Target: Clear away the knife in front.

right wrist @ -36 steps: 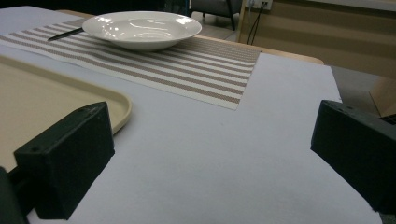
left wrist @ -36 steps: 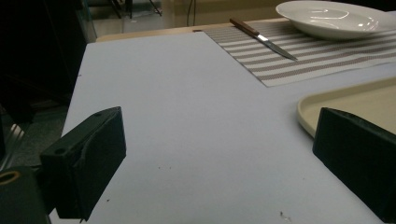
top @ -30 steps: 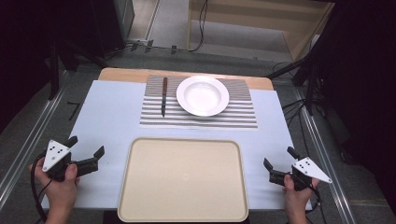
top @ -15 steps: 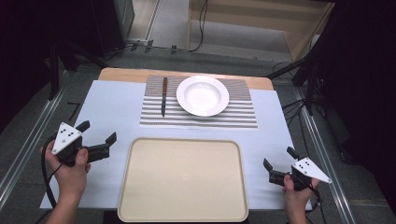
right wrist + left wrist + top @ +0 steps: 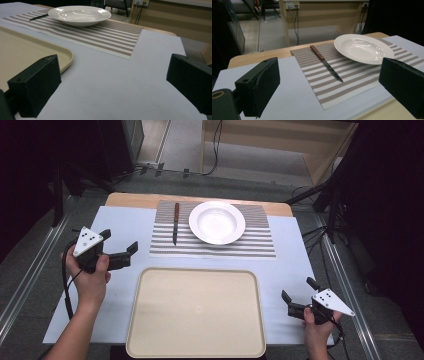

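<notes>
- Where a pale sheet (image 5: 295,255) covers most of the wooden table (image 5: 130,199), only a strip of bare wood shows along the far edge, seen from the high view.
- A cream tray (image 5: 150,340) lies flat at the middle of the table's near edge, its long sides running left to right, with nothing in it.
- A striped placemat (image 5: 250,242) sits just beyond the tray, toward the far edge, its stripes running left to right.
- A white deep plate (image 5: 217,222) rests on the placemat's centre, right way up and holding nothing.
- A knife (image 5: 175,223) lies flat on the left part of the placemat, just beside the plate and apart from it; its long axis runs from far edge to near edge, brown wooden handle toward the far edge, blade tip pointing back at the person.
- The left gripper (image 5: 120,249), held in the person's left hand (image 5: 90,277), hovers over the sheet beside the tray's far left corner, jaws spread wide and holding nothing; in the left gripper view the knife (image 5: 325,63) and plate (image 5: 363,48) lie ahead between the jaws.
- The right gripper (image 5: 297,296), held in the right hand (image 5: 316,327), sits low near the table's near right corner, just right of the tray, jaws parted and holding nothing; the right gripper view looks across the sheet (image 5: 120,82) past the tray's corner (image 5: 65,55) to the placemat (image 5: 107,37) and plate (image 5: 79,15).
</notes>
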`<state>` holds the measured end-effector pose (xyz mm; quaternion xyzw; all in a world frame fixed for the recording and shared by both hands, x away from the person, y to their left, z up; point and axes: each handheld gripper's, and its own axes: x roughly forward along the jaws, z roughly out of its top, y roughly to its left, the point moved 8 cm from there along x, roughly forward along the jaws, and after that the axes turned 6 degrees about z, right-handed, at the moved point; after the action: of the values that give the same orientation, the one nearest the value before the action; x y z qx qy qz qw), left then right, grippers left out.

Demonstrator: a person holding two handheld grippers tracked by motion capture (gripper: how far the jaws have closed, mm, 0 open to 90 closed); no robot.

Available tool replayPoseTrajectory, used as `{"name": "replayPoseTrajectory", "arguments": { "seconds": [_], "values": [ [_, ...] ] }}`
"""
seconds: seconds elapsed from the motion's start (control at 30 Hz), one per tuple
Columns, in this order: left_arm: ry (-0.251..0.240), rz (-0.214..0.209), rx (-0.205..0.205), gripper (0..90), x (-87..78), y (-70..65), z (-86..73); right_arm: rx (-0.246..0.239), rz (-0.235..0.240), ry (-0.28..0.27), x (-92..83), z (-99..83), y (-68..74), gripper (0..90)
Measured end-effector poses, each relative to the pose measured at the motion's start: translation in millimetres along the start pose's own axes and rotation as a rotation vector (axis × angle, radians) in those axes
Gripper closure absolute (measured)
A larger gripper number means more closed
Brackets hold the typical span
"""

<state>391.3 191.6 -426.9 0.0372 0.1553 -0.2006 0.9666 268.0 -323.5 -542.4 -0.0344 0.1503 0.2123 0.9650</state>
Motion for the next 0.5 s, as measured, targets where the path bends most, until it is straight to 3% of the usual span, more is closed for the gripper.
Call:
{"name": "replayPoseTrajectory", "arguments": {
  "seconds": [0.33, 0.5],
  "values": [
    [0.025, -0.039, -0.030, 3.8, 31.9, -6.9, 11.8, -0.005, 0.002, -0.005, 0.1, 0.4, 0.2, 0.0],
    [0.047, -0.034, -0.034, 4.6, 46.1, -8.2, 14.6, -0.006, 0.004, -0.006, 0.1, 0.5, 0.4, 0.0]
  ]
}}
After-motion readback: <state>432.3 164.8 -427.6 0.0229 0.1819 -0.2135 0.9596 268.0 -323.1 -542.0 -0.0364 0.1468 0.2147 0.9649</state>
